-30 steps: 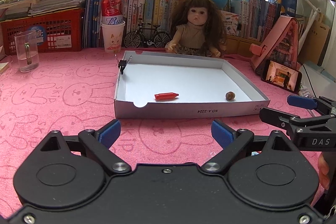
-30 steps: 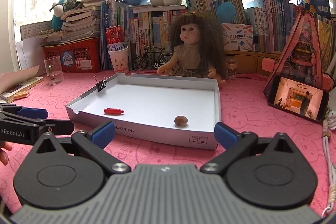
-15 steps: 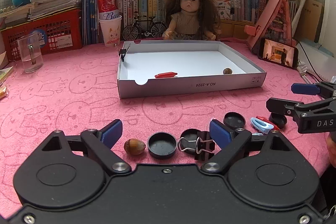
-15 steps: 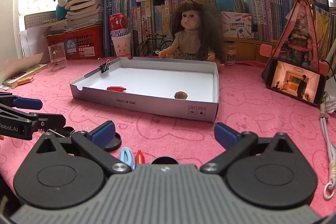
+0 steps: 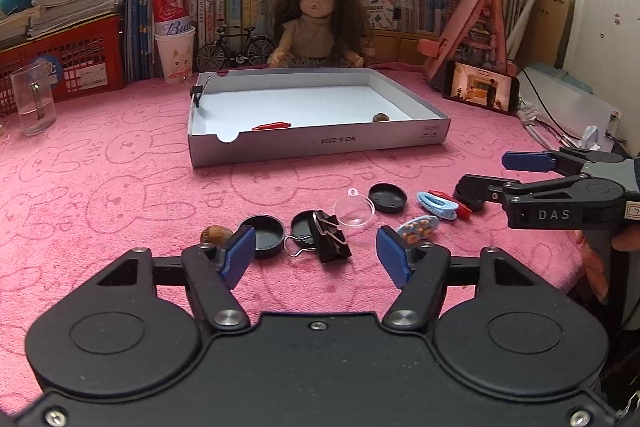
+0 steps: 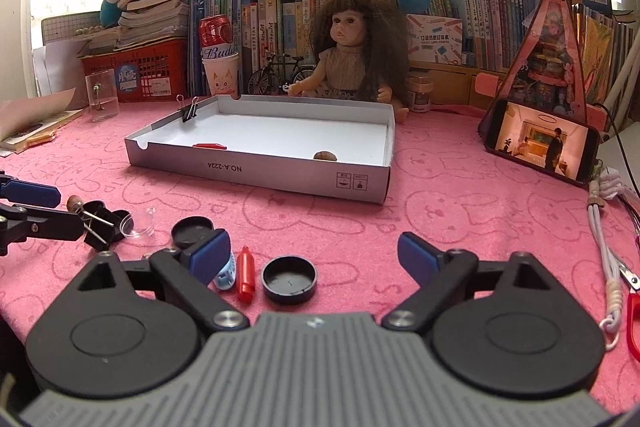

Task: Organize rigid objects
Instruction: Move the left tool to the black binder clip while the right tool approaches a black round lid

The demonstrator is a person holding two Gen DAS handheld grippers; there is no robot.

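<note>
I pull both grippers back toward me and tilt them down, and the loose clutter on the pink cloth, out of sight a second ago when all I saw was the box, now fills the foreground. My left gripper (image 5: 316, 255) hangs wide apart and empty just above the nearest row: a black binder clip (image 5: 330, 237) right between my fingers, two black caps (image 5: 262, 235) beside it, a hazelnut (image 5: 215, 235) tucked behind my left pad, a patterned hair clip (image 5: 418, 229) by my right pad. My right gripper (image 6: 314, 257) is just as wide and holds nothing, with a black round cap (image 6: 289, 279) sitting squarely in its gap and a red crayon (image 6: 246, 273) and blue hair clip (image 6: 224, 277) just left of it. A clear plastic dome (image 5: 354, 211) and another cap (image 5: 387, 197) lie a little farther out. Beyond them the white cardboard tray (image 5: 320, 143) sits well apart, already holding a red crayon (image 5: 271, 126) and a nut (image 5: 381, 117), with a binder clip (image 5: 197, 93) pinched on its far left corner. So, by my reckoning, I'm lining up the next pick, and most of the sorting is left to do. The doll (image 5: 316, 23) watches from behind the tray.
</note>
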